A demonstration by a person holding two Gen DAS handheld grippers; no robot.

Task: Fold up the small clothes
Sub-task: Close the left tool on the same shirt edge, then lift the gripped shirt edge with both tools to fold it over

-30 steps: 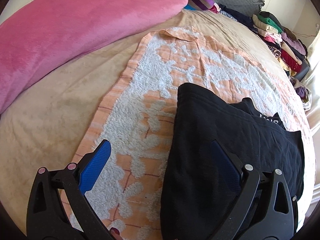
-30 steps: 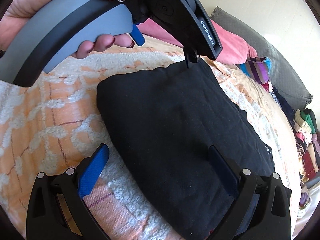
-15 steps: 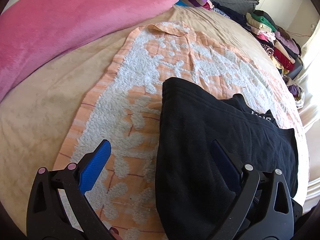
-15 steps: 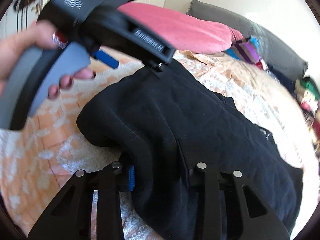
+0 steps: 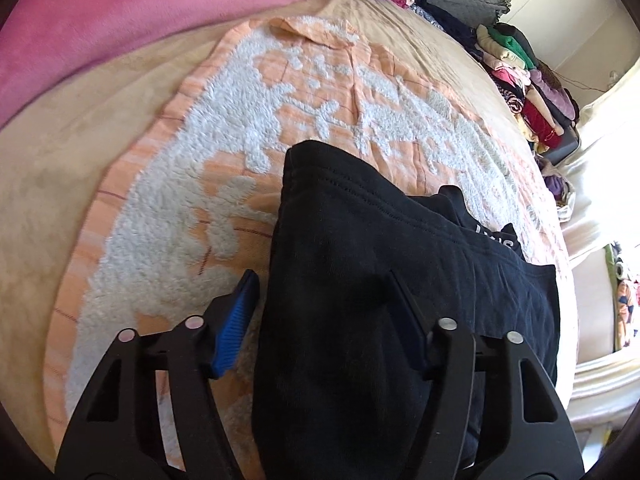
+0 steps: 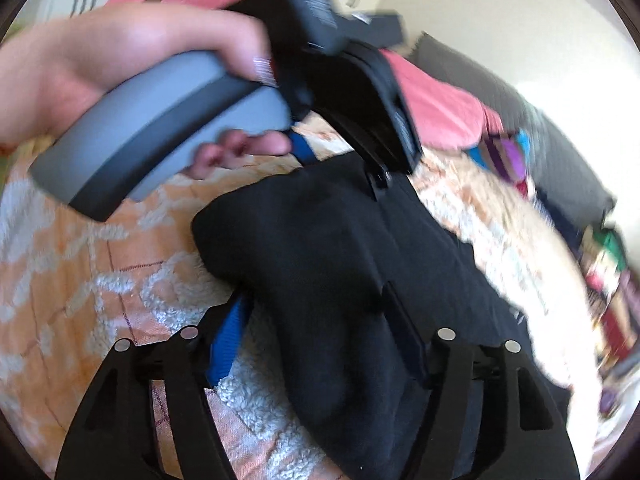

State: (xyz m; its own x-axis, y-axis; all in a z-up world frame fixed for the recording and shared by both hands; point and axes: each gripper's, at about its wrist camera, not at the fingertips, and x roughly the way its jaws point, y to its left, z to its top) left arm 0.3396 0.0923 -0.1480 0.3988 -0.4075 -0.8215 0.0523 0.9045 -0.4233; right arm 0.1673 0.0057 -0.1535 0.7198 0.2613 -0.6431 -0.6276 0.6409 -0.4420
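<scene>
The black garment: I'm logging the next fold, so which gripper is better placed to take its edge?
Probably left: the left gripper, jaws just closing, straddles the black garment edge on the towel. The right gripper, jaws just reopening, looks blurred.

We view from left wrist close above bed, facing down and forward over black garment (image 5: pixel 360 280) toward far clothes pile (image 5: pixel 528 92). Right wrist looks from near edge, closer; shared: garment, orange towel (image 6: pixel 100 280), pink pillow (image 5: pixel 120 12).

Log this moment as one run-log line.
left gripper: closing around black garment edge | right gripper: reopening, straddling fold | towel: underneath
</scene>
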